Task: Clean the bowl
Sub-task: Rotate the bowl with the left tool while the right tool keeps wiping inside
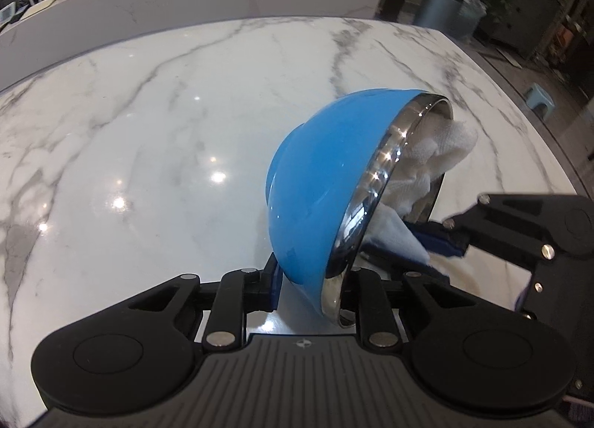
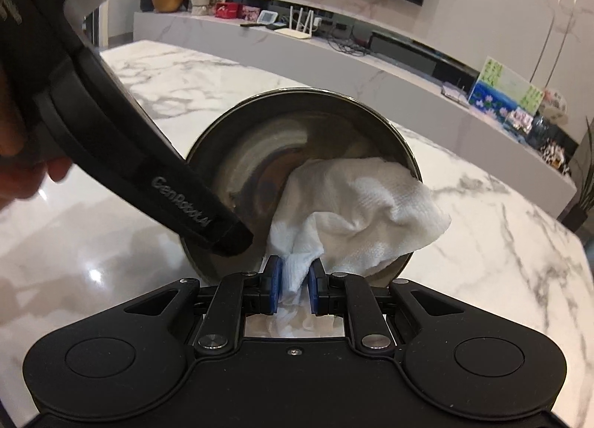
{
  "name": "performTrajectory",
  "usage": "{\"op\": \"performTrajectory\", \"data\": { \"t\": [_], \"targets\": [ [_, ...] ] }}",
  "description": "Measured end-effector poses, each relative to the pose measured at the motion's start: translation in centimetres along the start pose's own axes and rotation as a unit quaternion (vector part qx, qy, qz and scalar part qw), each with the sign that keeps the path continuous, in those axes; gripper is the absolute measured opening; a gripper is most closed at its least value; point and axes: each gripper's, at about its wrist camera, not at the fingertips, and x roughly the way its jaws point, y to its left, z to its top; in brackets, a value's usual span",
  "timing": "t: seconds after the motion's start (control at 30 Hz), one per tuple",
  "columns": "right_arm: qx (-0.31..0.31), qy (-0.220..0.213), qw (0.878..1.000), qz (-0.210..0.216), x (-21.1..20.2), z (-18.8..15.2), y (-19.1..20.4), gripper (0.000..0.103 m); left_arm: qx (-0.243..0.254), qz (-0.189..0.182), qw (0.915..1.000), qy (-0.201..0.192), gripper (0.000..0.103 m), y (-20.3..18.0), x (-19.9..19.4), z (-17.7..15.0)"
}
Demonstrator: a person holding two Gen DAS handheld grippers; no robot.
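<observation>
- Left tongs [image 1: 310, 287], at the frame's bottom centre, clench the steel rim of the blue-skinned, steel-lined round bowl [image 1: 326, 183], tipping it on edge above the white marble counter [image 1: 148, 131] so its hollow faces the wiper.
- Right tongs [image 2: 294, 285] pinch the crumpled white paper towel [image 2: 356, 212], pressed inside to wipe.

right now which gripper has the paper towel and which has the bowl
The right gripper pinches the white paper towel; the left gripper clamps the blue bowl by its rim.

You have one blue steel-lined bowl [image 1: 319, 183], one white paper towel [image 2: 356, 212], two grippers, the left gripper [image 1: 310, 290] and the right gripper [image 2: 295, 288], and one marble table [image 1: 148, 131].
</observation>
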Motion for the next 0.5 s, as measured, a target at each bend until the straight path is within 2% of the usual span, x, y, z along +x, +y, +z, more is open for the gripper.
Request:
{"op": "performTrajectory", "data": {
  "t": [0.1, 0.23, 0.3, 0.5],
  "targets": [
    [-0.03, 0.001, 0.999, -0.026, 0.1, -0.2, 0.5, 0.013, 0.01, -0.007, 0.9999, 0.008, 0.019, -0.2, 0.0, -0.1],
    [-0.108, -0.004, 0.991, -0.075, 0.0, -0.7, 2.0, 0.013, 0.025, -0.009, 0.9995, 0.016, 0.019, -0.3, 0.0, -0.1],
    [-0.124, -0.004, 0.989, -0.081, 0.1, -0.9, 2.4, 0.013, 0.024, -0.01, 0.9995, 0.016, 0.019, -0.1, 0.0, 0.0],
    [-0.073, 0.006, 0.996, -0.054, 0.1, -0.6, 1.3, 0.013, 0.011, -0.011, 0.9999, 0.005, 0.02, 0.2, -0.1, -0.1]
  ]
}}
